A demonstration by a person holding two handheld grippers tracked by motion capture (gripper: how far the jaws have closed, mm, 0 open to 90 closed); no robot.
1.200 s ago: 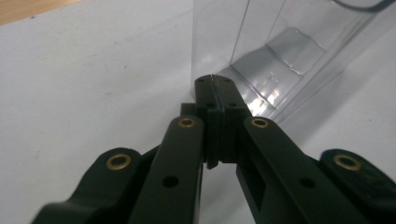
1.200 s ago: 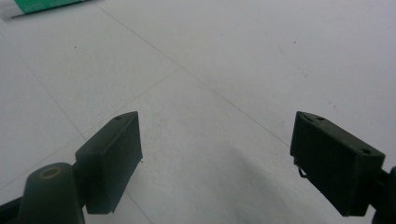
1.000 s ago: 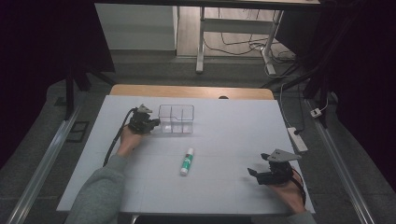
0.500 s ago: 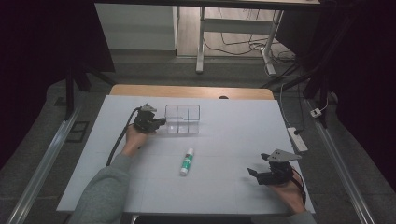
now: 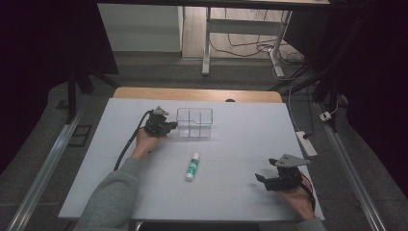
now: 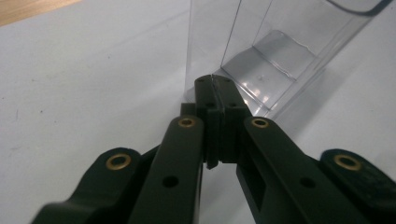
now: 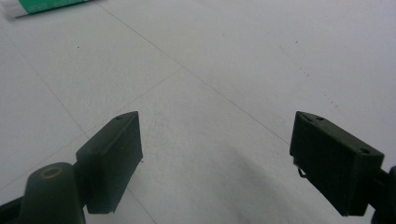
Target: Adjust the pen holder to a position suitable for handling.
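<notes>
Pinching the clear box's (image 6: 261, 60) wall, left claw (image 6: 215, 84) hides the contact edge.

A: What is that box (image 5: 194, 123) made of?

B: Clear plastic, glossy. Its thin walls are see-through and catch pale reflections.

A: And the desk (image 5: 231, 159)?

B: A matt white top, smooth, with faint lines and a few dark specks. At the far edge, a strip (image 5: 197, 94) with a warm wood look.

A: The left gripper (image 6: 214, 88)?

B: Matt black plastic by its look, with small brass-coloured rings set into the arms.

A: The right gripper (image 7: 218, 140)?

B: The same dull black, flat-faced pads.

A: The tube (image 5: 192, 166)?

B: Smooth, white and green, slightly shiny.

A: The sleeve (image 5: 113, 199)?

B: Soft grey cloth.
</notes>
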